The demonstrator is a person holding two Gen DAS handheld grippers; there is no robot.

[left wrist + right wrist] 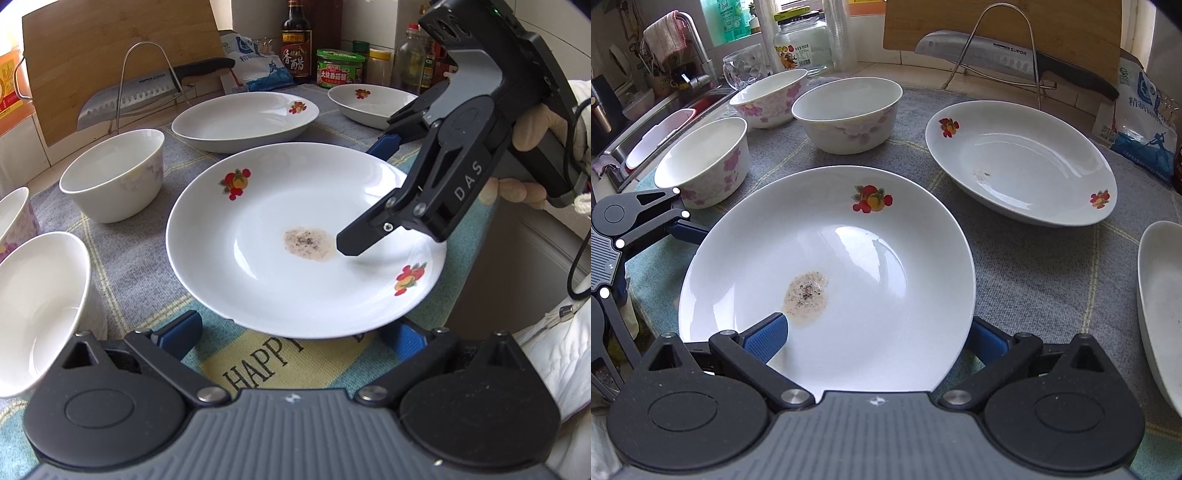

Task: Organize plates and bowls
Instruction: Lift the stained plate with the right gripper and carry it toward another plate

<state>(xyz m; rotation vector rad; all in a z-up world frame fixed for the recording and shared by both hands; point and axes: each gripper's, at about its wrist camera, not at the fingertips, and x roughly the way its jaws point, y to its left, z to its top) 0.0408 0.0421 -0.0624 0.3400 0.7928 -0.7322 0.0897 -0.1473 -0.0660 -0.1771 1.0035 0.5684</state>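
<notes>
A white plate with fruit prints and a brown stain [295, 254] sits on the cloth between both grippers; it also shows in the right wrist view [849, 266]. My left gripper [291, 338] is open, one finger on each side of the plate's near rim. My right gripper [875, 338] is open and straddles the opposite rim: one finger [768, 338] lies over the plate's inside, the other [988, 341] is below the rim. Two more white plates [245, 120] [369, 103] lie further back. Several floral bowls [847, 114] [705, 162] [770, 96] stand at the left.
A knife [1008, 55] rests on a wire rack before a wooden cutting board [1004, 26]. Sauce bottles and jars [295, 40] line the back wall. A sink [646, 136] lies at the far left. The counter edge runs at the right in the left wrist view.
</notes>
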